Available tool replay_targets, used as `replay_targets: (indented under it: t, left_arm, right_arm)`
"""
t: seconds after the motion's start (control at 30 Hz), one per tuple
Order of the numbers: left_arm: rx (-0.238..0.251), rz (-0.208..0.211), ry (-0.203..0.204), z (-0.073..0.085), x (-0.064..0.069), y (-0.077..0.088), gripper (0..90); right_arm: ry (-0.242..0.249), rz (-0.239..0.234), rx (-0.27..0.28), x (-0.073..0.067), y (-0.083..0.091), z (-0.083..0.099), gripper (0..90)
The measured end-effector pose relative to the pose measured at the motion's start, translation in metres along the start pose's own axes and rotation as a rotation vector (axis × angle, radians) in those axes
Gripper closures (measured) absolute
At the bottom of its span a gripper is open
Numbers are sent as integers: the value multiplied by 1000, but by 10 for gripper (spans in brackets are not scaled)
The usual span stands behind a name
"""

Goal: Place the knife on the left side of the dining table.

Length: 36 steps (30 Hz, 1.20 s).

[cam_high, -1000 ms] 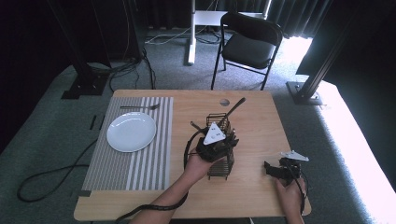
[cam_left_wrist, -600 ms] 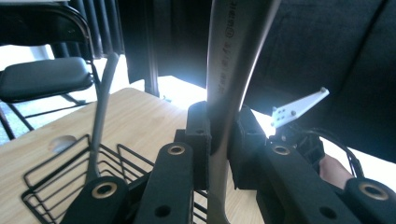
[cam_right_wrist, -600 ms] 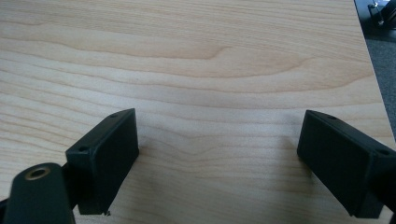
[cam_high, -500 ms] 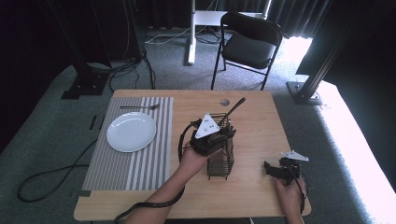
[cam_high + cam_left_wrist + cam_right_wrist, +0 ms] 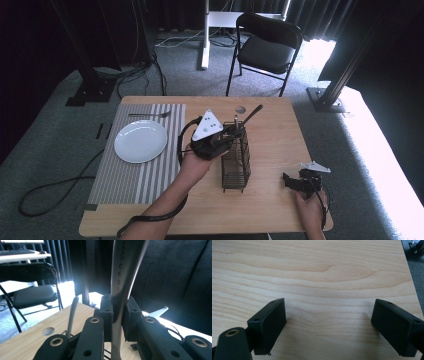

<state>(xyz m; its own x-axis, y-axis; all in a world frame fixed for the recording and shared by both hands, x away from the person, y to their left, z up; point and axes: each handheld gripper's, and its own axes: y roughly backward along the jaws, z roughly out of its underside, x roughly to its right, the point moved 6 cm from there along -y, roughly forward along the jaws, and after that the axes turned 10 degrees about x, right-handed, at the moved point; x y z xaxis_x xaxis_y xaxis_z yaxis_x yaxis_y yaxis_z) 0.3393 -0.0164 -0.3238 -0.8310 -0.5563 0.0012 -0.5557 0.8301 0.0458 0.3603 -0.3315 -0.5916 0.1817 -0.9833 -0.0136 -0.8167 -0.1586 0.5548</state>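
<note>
Left tongs (image 5: 117, 315) clamped on a steel utensil handle (image 5: 125, 272), held upright over the wire caddy (image 5: 236, 162) mid-bench (image 5: 280, 135); right tongs (image 5: 329, 327) wide apart, empty, resting at the bench's near right corner. Step in hand looks like lifting cutlery out of the caddy; the next move probably calls for a straight pull clear of the wire rim, then over to the plate (image 5: 140, 141) on the striped mat (image 5: 127, 175)

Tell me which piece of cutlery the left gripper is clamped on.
The upright steel handle over the wire caddy, pinched in the left gripper. The dark-handled utensil leans free in the caddy; the fork lies flat beyond the plate.
</note>
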Motion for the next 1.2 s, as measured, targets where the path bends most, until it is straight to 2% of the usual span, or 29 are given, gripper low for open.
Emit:
replay_targets:
  t: [0.33,0.53,0.67,0.8,0.97,1.2]
  left_arm:
    - [16,-37,-11,-18,-10,32,811]
    - [5,-86,-16,-17,-22,56,812]
    - [0,-108,-3,-14,-32,69,813]
    - [2,-144,22,-7,-45,86,813]
    - [-3,-177,41,4,-57,98,815]
    - [-32,-219,81,32,-75,111,815]
  right_arm:
    - [-1,3,0,0,0,0,120]
    - [-3,5,1,0,0,0,120]
    - [-4,6,1,1,0,0,120]
    - [-6,8,0,1,0,0,120]
    - [-7,11,0,1,0,0,120]
    - [-7,12,2,1,0,0,120]
